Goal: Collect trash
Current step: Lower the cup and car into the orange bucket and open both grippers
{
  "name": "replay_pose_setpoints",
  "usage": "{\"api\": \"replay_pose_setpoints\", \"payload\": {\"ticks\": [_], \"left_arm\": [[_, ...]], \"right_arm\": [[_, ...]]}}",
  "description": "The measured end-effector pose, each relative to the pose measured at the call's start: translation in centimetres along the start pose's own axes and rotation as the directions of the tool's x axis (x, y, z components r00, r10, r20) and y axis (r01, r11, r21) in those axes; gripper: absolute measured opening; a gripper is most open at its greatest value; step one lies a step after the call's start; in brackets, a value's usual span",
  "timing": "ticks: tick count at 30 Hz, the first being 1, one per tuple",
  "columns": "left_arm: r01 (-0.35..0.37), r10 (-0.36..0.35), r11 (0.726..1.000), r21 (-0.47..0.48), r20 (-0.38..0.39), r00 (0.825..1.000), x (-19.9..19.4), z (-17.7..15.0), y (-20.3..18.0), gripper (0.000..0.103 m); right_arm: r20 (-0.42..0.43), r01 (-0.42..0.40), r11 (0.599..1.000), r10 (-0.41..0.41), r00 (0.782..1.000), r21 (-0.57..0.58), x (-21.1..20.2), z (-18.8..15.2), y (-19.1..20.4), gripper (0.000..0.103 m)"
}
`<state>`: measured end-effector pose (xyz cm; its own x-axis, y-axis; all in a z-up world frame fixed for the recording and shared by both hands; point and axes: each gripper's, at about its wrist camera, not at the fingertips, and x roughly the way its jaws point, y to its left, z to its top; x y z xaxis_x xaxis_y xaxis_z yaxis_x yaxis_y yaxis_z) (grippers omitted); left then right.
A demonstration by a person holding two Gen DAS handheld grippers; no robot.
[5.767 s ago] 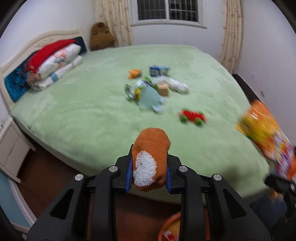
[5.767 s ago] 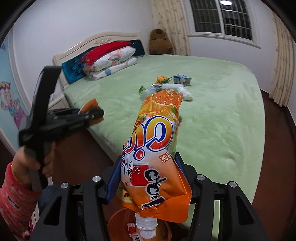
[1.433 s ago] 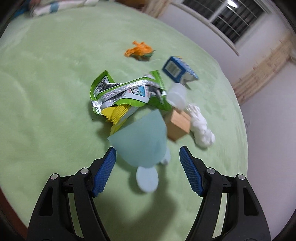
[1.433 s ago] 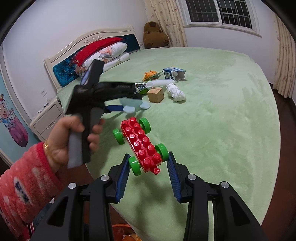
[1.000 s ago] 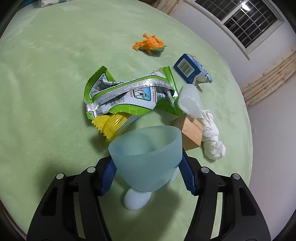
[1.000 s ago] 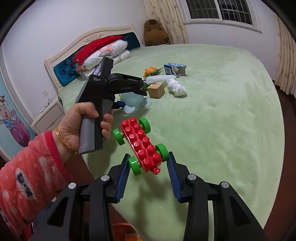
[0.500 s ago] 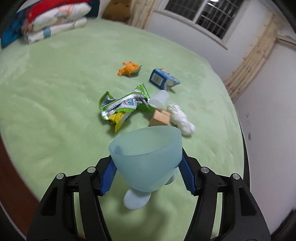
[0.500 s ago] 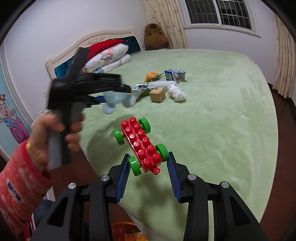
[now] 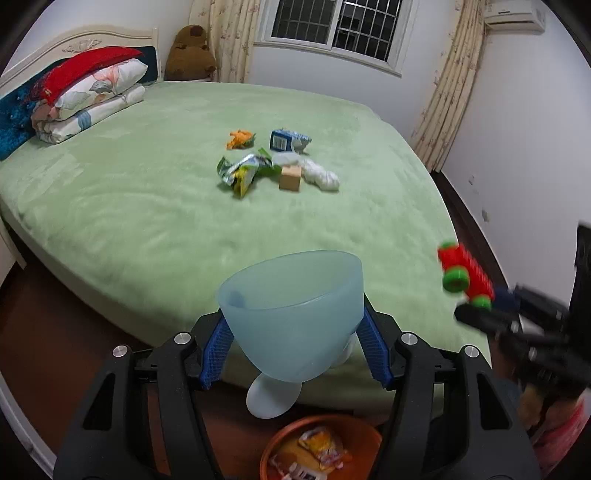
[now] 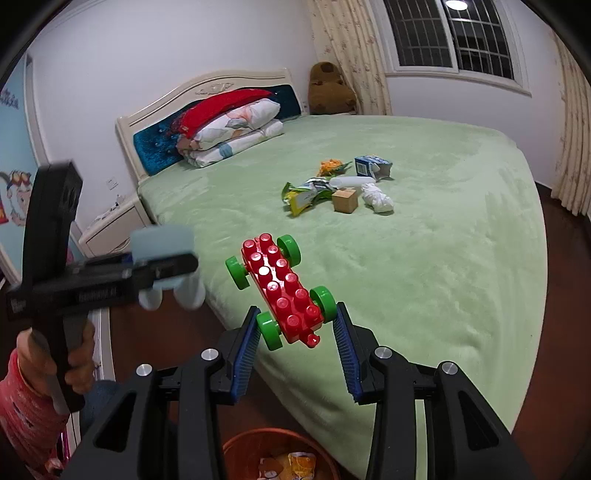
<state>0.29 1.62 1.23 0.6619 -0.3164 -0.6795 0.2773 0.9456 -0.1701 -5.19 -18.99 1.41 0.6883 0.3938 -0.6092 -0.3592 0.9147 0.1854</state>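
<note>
RISK — your left gripper [image 9: 293, 352] clamps the pale blue cup [image 9: 291, 314] low on its taper, so it could slip short of the orange bin [image 9: 321, 448] at bottom centre | right gripper [image 10: 295, 345] pinches the red block car [image 10: 282, 291] by its wheels | ROOM — green bed [image 9: 147, 221], litter mid-frame, window upper right.

Green bed [image 9: 147, 206], white walls, barred window [image 9: 332, 33] w/ curtains, dark wood floor [image 9: 55, 332]
</note>
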Motion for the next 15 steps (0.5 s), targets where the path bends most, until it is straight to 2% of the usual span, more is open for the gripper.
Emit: {"api": "replay_pose_setpoints", "payload": {"ticks": [6,11,15], "left_arm": [[-0.037,0.039,0.998,0.049,-0.031,0.999,-1.3,-4.8,-0.3,0.060],[-0.034,0.041,0.998,0.046,-0.146,0.988,0.5,-9.2,0.0,0.060],[-0.036,0.045,0.999,0.041,-0.252,0.967,2.8,-12.5,0.1,0.060]], "right_arm": [[-0.051,0.002,0.999,-0.005,0.999,-0.044,-0.9,-2.6,1.2,0.040],[-0.157,-0.003,0.998,-0.006,0.988,-0.057,0.2,-6.0,1.7,0.040],[-0.247,-0.012,0.999,0.001,0.969,-0.042,1.8,-9.0,2.0,0.040]]}}
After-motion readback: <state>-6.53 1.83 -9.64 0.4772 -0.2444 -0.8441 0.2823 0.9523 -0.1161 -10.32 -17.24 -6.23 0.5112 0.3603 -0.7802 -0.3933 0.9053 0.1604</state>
